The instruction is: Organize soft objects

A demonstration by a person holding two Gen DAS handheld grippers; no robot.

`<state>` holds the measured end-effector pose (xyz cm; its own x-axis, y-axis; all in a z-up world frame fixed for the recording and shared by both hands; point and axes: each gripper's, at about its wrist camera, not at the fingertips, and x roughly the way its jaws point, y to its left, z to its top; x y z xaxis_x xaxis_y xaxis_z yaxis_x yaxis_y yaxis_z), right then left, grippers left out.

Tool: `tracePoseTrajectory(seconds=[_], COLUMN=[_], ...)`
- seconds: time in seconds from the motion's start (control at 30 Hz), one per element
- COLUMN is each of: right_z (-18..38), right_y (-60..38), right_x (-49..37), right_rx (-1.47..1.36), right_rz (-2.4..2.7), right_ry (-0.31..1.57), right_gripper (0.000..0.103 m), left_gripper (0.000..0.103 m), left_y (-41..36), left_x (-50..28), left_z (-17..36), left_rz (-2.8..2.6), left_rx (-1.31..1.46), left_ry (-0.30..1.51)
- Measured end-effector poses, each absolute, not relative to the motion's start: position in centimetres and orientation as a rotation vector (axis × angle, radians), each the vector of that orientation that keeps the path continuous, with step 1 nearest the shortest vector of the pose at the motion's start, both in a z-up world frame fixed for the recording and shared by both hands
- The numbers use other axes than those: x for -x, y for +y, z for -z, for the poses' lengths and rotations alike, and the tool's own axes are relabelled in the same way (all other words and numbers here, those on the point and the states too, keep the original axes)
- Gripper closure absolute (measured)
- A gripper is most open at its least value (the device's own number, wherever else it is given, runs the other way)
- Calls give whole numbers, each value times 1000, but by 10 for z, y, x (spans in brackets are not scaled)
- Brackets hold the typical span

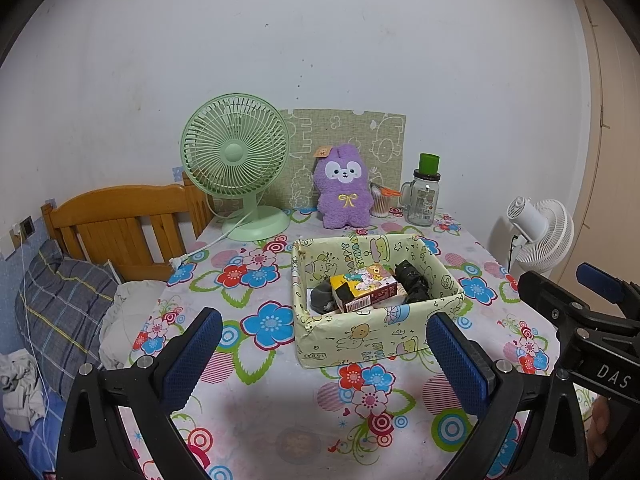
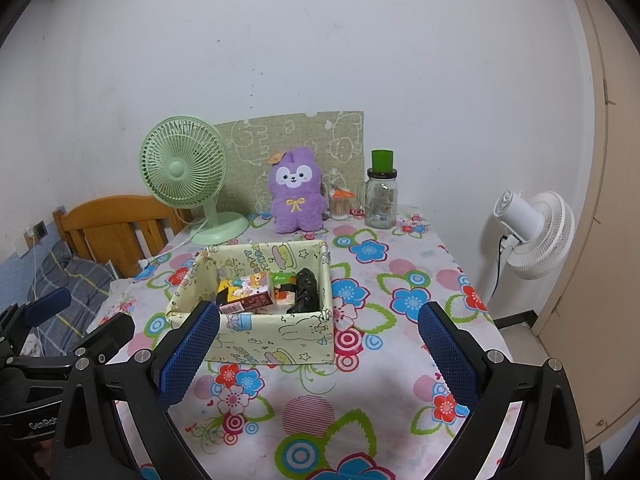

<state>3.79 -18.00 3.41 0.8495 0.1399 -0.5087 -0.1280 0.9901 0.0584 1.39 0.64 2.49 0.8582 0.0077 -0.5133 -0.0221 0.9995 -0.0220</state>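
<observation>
The purple plush toy (image 1: 345, 188) sits upright at the far edge of the desk (image 1: 280, 420), leaning against a green patterned board (image 1: 344, 136) that stands at the wall, well apart from both grippers.

Nearest the cameras, the left gripper (image 1: 324, 356) hovers above the flowered desk cloth with its blue-padded jaws spread wide and nothing between them. The right gripper (image 2: 318, 352) hangs beside it, also spread wide and empty; each shows at the edge of the other's view.

Just beyond the fingertips stands an open box (image 1: 360, 340) wrapped in pale yellow cartoon paper. Inside lie a colourful small carton (image 1: 366, 290), a black wrapped bundle (image 1: 414, 286) along its right side, and a dark grey item (image 1: 322, 298) at the left, partly hidden.

Farther back, a green desk fan (image 1: 236, 160) stands to the left of the toy, its white cable (image 1: 208, 246) trailing off the desk edge. To the toy's right are a small container of cotton swabs (image 1: 380, 200) and a glass mug jar (image 1: 422, 202) with a green cup (image 1: 429, 164) on top.

Off the desk, a wooden headboard (image 1: 120, 224) and a plaid pillow (image 1: 60, 308) lie left, and a white floor fan (image 1: 540, 232) stands right.
</observation>
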Motion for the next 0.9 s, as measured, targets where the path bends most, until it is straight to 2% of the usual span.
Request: tracePoseTrajectory(seconds=[0.9], right_z=[-35], right_y=[-180], right_x=[-37], right_rx=[-26], right_rz=[-141], right_ry=[534], right_gripper=[2], left_gripper=[0], left_y=[10], left_x=[-15], left_z=[-31], left_rz=[-15], left_rx=[25], left_ry=[530])
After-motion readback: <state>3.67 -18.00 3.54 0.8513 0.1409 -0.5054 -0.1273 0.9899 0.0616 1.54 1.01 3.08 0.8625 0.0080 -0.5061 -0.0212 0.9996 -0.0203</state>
